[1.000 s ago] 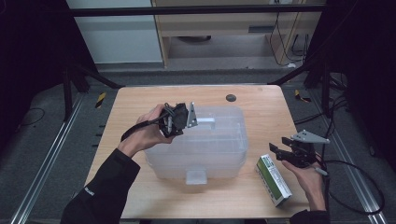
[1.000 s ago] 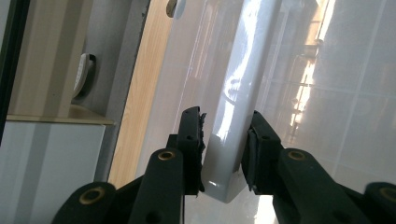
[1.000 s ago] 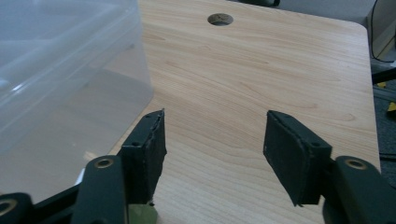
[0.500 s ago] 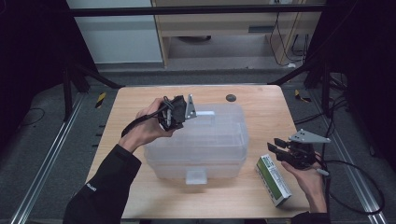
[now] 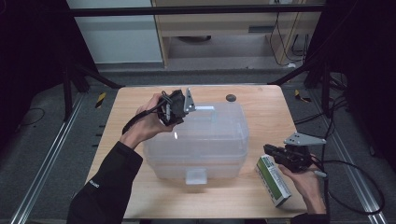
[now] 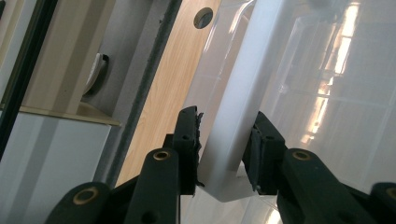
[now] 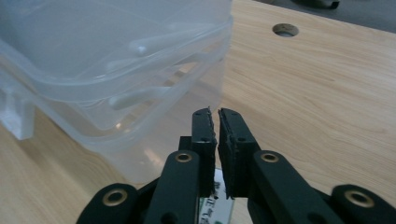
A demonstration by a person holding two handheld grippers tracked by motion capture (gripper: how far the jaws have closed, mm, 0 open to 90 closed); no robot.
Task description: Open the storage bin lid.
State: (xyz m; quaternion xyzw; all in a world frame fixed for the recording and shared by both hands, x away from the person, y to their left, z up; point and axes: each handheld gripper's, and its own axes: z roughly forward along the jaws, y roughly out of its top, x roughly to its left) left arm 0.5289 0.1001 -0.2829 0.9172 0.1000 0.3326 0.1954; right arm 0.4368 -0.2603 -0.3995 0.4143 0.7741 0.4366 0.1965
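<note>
Left gripper (image 5: 180, 108) has shifted toward the far edge of the clear storage bin (image 5: 201, 140) at table centre; its 2 jaws now pinch the white lid handle (image 6: 233, 126), probably ready to unlatch. Right gripper (image 7: 218, 116), pressed together, hovers over the green box (image 5: 273, 179).

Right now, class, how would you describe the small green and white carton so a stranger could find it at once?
Start at the pale wooden table, then the big clear plastic storage box at its middle. The small green and white carton lies flat by the box's near right corner, under the right gripper; it is the only printed, coloured item there.
</note>
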